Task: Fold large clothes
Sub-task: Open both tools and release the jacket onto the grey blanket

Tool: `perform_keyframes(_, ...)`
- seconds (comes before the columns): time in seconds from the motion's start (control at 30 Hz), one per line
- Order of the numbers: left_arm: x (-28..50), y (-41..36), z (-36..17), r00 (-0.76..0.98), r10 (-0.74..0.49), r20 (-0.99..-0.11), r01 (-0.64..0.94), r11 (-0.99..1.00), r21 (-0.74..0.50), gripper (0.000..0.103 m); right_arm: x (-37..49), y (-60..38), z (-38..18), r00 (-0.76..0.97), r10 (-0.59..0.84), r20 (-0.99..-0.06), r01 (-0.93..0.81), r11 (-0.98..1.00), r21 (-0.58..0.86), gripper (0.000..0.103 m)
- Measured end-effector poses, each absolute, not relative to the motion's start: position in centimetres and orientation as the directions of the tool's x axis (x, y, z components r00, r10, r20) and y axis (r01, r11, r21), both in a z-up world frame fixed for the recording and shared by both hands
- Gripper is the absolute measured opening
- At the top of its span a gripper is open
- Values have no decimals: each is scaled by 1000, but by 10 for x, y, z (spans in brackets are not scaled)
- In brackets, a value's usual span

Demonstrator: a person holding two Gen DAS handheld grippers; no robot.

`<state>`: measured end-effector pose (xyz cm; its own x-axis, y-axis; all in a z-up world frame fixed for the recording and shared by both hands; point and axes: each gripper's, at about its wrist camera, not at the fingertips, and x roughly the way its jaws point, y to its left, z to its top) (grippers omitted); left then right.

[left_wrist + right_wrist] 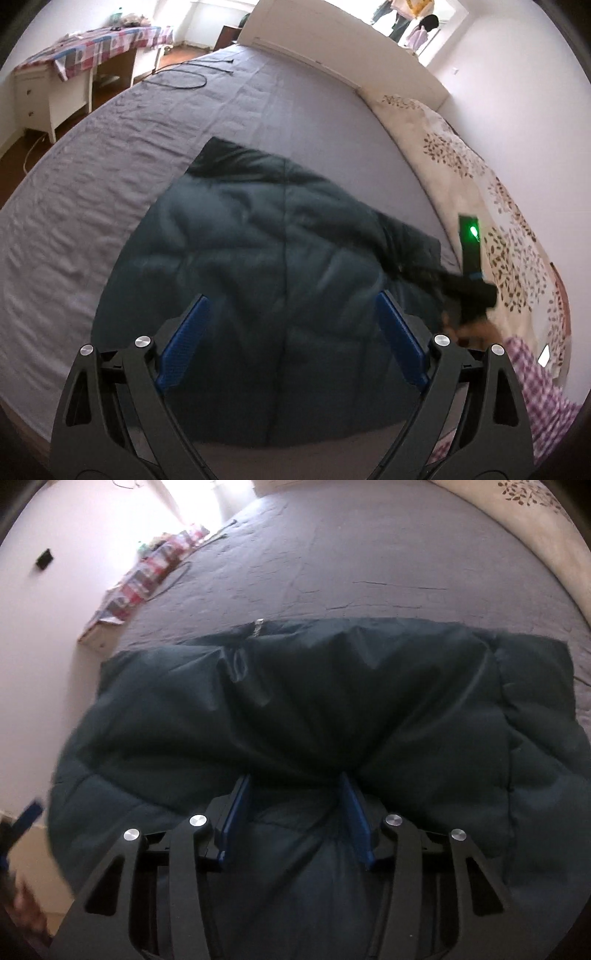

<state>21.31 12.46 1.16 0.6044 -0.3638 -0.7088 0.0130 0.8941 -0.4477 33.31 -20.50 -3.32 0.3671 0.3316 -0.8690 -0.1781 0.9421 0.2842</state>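
A dark teal puffy jacket (pixel 266 258) lies spread on a grey bed sheet (pixel 92 192). My left gripper (pixel 291 325) hovers above its near part, jaws wide open and empty. My right gripper (pixel 295 805) is closed on a bunched fold of the jacket (pixel 295 709), with padded fabric filling the gap between its blue pads (pixel 351 812). From the left wrist view the right gripper (pixel 469 288) shows blurred at the jacket's right edge, held by a hand in a checked sleeve. A zipper pull (pixel 258 626) shows at the jacket's far edge.
A cream floral quilt (pixel 491 206) lies along the bed's right side by the wall. A black cable (pixel 184 77) lies on the far part of the sheet. A white desk with a checked cloth (pixel 85 51) stands beyond the bed.
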Motion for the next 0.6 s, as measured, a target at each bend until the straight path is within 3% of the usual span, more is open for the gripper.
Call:
perform_keyframes(0.23,181,131,-1,609,-333,-720,-19,901,-433,90,329,-181,-43,391,200,-898,-211,970,124,51)
perform_keyframes(0.4,147,123,-2,609,-331,-721,-7,907,-422,90,338,-183,-34,391,224,-893,-167,971,171,51)
perform_keyframes(0.6,117,121,-12,587,-307,-749,-18,920,-391,90,282,-194,4,463,320,-827,-184,947,263,51)
